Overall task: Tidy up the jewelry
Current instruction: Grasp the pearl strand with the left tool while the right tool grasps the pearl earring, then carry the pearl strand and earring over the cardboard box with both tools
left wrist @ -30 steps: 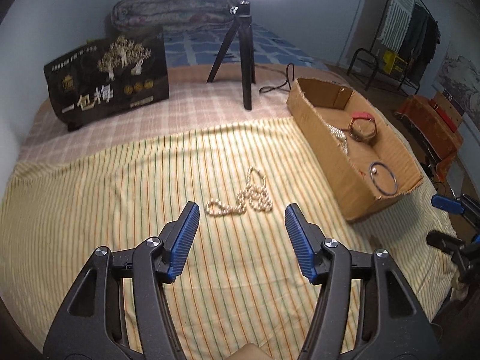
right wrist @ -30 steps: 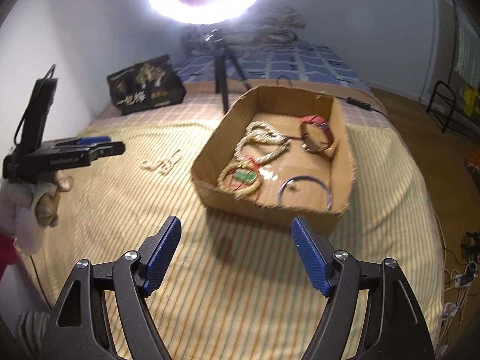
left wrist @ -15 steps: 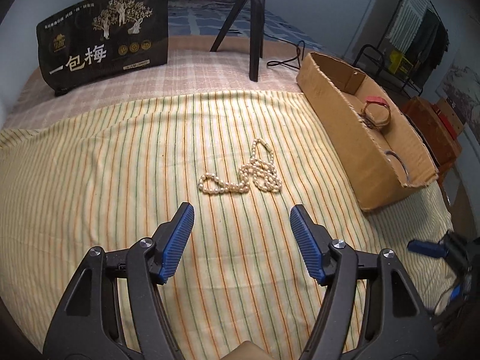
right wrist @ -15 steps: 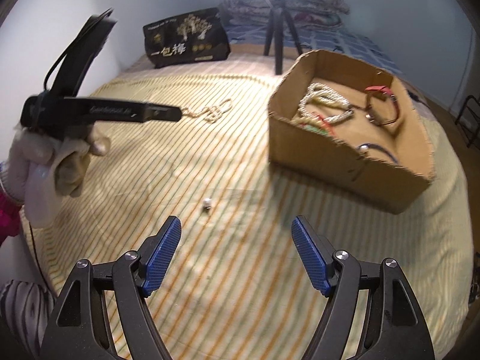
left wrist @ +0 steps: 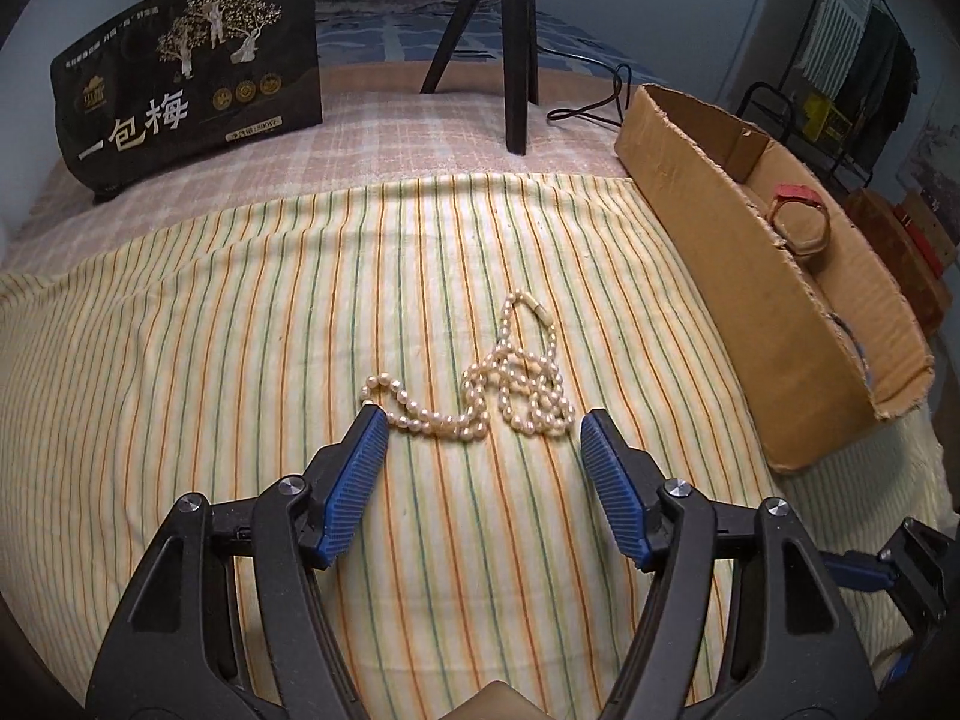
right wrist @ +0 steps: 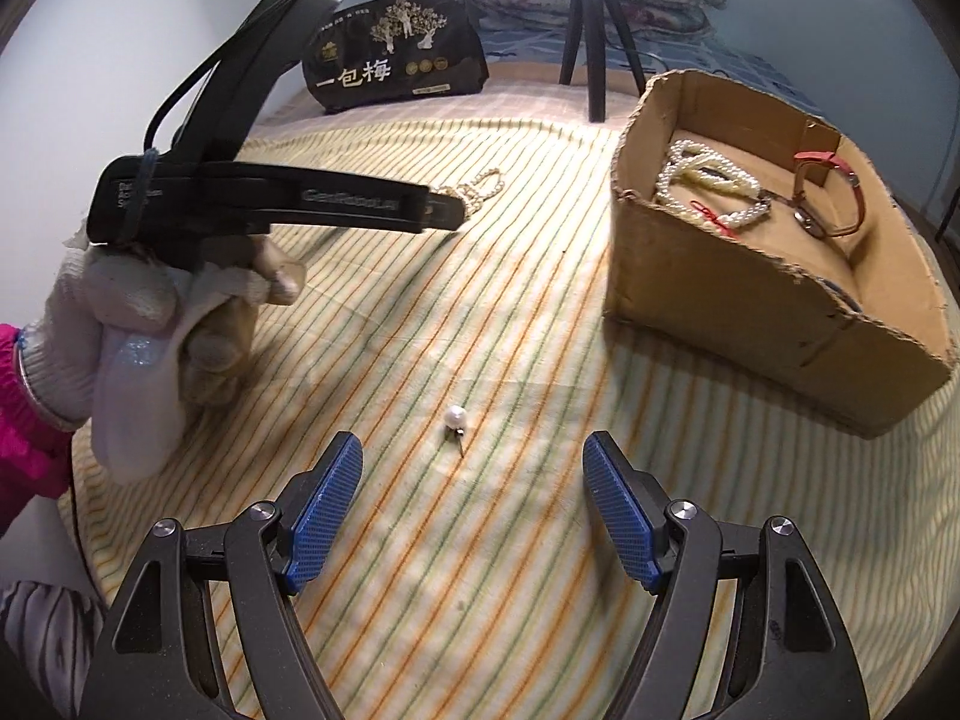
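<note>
A pearl necklace [left wrist: 480,381] lies tangled on the striped cloth; it also shows far off in the right wrist view [right wrist: 480,187]. My left gripper [left wrist: 478,420] is open, its blue tips on either side of the necklace's near edge. A single pearl earring [right wrist: 455,420] lies on the cloth just ahead of my open right gripper [right wrist: 474,450]. The cardboard box [right wrist: 720,294] holds pearl strands [right wrist: 708,180] and a red-strap watch [right wrist: 834,192]; the box [left wrist: 750,276] is to the right in the left wrist view.
A black printed bag [left wrist: 186,90] and a black tripod [left wrist: 516,60] stand at the back of the bed. A cable [left wrist: 594,102] runs behind the box. A clothes rack [left wrist: 852,72] stands at far right. The gloved hand holding the left gripper [right wrist: 180,276] fills the left side.
My left gripper has moved forward and down to the pearl necklace. My right gripper has swung left away from the box and come close to the single pearl earring.
</note>
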{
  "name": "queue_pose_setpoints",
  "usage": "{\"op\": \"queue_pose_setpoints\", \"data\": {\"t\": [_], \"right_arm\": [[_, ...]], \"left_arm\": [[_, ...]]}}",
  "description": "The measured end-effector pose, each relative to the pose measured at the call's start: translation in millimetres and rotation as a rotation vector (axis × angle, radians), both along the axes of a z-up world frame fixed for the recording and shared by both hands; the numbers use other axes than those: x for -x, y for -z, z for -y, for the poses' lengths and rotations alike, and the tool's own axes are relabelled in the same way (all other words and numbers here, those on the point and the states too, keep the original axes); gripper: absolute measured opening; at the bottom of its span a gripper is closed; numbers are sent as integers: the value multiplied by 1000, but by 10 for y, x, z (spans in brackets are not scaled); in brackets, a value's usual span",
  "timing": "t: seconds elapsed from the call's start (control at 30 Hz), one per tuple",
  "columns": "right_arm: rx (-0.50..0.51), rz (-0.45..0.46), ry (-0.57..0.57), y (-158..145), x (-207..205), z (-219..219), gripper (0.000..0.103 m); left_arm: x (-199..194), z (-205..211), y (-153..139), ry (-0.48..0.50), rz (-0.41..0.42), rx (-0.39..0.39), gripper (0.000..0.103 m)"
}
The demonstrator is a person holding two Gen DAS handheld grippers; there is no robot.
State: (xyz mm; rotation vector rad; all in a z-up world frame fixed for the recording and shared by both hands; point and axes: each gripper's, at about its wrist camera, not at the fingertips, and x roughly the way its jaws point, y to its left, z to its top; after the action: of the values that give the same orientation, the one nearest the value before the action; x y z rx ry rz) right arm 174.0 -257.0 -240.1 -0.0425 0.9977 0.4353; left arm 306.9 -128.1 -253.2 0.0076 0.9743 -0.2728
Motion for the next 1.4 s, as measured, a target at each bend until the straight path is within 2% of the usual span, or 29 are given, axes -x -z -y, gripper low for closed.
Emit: {"op": "queue_pose_setpoints", "data": {"t": [0.3, 0.37, 0.43, 0.47, 0.5, 0.53, 0.57, 0.6, 0.63, 0.7, 0.83, 1.13, 1.4], "right_arm": [[60, 22, -4, 67, -54, -128, 76], [81, 33, -10, 67, -37, -156, 73], [100, 42, -12, 62, -16, -166, 61], [101, 44, -14, 54, -7, -164, 57], [98, 43, -17, 51, 0, -158, 48], [96, 41, -22, 44, 4, -158, 39], [96, 40, -25, 39, 2, -157, 35], [95, 39, -28, 31, 13, -156, 27], [90, 35, -33, 26, 10, -156, 16], [79, 26, -33, 31, -7, -147, 8], [61, 15, -28, 26, -14, -124, 7], [38, 8, -3, 3, 26, -64, 7], [42, 32, 15, -125, 106, 4, 7]], "left_arm": [[-139, 83, 77, -60, 15, -78, 69], [-138, 78, 91, -68, 26, -89, 69], [-124, 69, 96, -71, 35, -94, 62], [-125, 60, 99, -72, 38, -93, 56], [-124, 53, 98, -72, 40, -91, 45], [-131, 45, 99, -73, 42, -89, 39], [-138, 39, 96, -73, 44, -85, 29], [-149, 35, 95, -74, 45, -84, 18], [-157, 28, 92, -75, 46, -79, 16], [-163, 2, 86, -78, 45, -60, 12], [-147, -57, 50, -75, 39, -24, 9], [-4, -165, -31, -63, 57, -42, 9], [166, -250, -221, -61, 84, -34, 8]]}}
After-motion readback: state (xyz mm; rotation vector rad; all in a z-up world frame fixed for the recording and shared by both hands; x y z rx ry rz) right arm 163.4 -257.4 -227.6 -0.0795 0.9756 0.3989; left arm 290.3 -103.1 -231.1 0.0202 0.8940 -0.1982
